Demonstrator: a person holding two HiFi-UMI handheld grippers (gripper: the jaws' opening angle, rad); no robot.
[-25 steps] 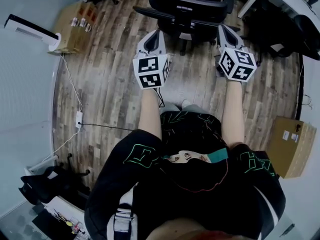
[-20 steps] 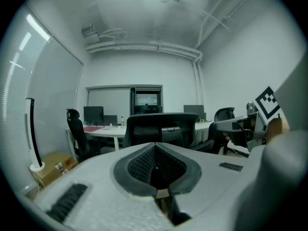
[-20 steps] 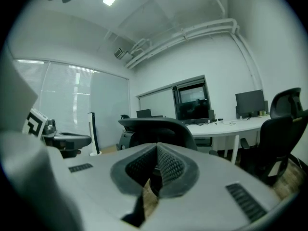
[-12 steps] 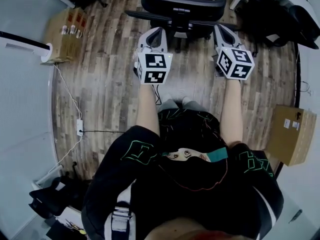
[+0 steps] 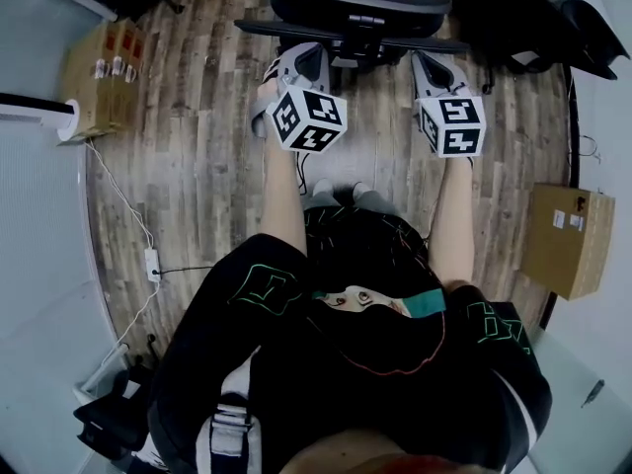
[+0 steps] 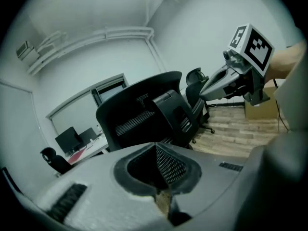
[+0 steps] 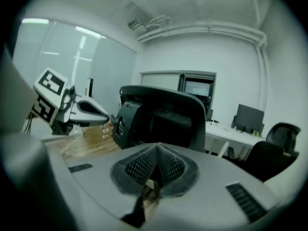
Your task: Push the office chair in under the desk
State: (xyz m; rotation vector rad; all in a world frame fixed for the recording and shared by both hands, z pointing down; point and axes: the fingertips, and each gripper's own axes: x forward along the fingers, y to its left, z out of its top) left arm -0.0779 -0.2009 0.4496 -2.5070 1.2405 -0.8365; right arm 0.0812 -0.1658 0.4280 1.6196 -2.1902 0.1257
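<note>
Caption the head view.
From above: a person holds left gripper and right gripper, both shut, behind a black office chair.

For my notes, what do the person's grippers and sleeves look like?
The left gripper and right gripper are light grey, their jaws lined with black dotted pads. Each carries a white cube with black square markers. The black top has green line patterns.
</note>
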